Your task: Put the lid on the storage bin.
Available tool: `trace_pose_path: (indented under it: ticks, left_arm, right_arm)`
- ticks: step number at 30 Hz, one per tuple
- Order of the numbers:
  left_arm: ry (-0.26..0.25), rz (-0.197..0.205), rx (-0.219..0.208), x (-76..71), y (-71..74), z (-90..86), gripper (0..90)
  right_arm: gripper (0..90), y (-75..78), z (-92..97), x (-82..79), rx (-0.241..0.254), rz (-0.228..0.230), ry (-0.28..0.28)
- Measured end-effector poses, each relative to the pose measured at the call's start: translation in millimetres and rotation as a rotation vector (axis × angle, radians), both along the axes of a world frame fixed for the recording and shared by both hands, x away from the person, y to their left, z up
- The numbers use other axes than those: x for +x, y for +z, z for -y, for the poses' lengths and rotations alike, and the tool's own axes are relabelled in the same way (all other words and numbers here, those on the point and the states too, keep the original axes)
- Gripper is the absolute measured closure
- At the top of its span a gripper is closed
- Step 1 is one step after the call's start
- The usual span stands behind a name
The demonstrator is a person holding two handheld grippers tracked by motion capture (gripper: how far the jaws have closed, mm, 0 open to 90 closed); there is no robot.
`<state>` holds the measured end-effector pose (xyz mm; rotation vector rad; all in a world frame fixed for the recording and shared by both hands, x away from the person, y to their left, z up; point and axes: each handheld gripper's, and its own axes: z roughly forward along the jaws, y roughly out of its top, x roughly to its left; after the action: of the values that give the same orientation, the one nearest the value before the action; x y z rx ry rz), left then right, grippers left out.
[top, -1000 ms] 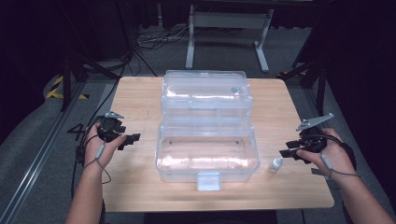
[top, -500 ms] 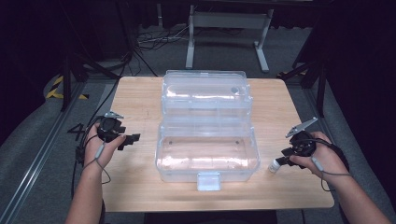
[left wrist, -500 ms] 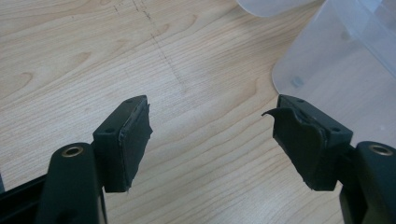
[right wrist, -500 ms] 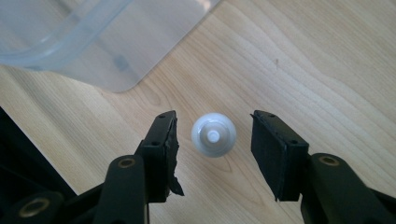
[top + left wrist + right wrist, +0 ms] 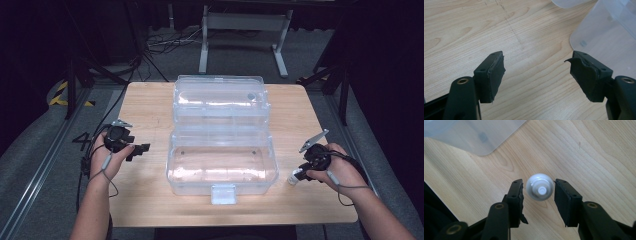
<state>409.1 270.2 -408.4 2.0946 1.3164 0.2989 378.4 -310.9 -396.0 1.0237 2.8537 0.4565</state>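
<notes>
A small white bottle (image 5: 295, 176) stands upright on the wooden table (image 5: 150, 200), just right of an open clear plastic box (image 5: 222, 167). My right gripper (image 5: 300, 173) points down over it. In the right gripper view the bottle (image 5: 540, 190) sits between the black pads of my right gripper (image 5: 538, 188). The jaws have just been closing: the right pad is almost at the bottle and a thin gap shows on the left. My left gripper (image 5: 142, 148) hovers left of the box. In its own view my left gripper (image 5: 537, 67) stands wide open over bare wood.
The box's lid (image 5: 220, 100) lies folded back toward the far edge. Its white latch (image 5: 223, 194) faces the front edge of the table. A box corner (image 5: 604, 37) is close to the left gripper, and another corner (image 5: 474, 135) lies beyond the bottle. Dark floor and cables surround the table.
My right hand has come down and leftward onto the bottle, and its jaws have narrowed around it. The left hand and the box have not moved.
</notes>
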Motion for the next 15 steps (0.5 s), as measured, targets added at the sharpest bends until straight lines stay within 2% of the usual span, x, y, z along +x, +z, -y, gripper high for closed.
trace_pose_path:
  ticks: [1, 4, 15]
  left_arm:
    - [-0.001, -0.001, 0.001, 0.1, -0.2, 0.1, 28.1]
    - [0.002, 0.001, -0.001, 0.0, -0.2, -0.1, 28.1]
    - [0.004, 0.002, -0.003, -0.3, -0.1, -0.9, 28.0]
  right_arm:
    - [65.4, -1.2, -0.7, 0.5, -0.012, 0.006, 0.01]
    - [70.7, -1.8, -2.2, 0.2, -0.027, 0.006, 0.02]
    - [71.6, -1.2, -3.2, 0.6, -0.042, 0.009, 0.03]
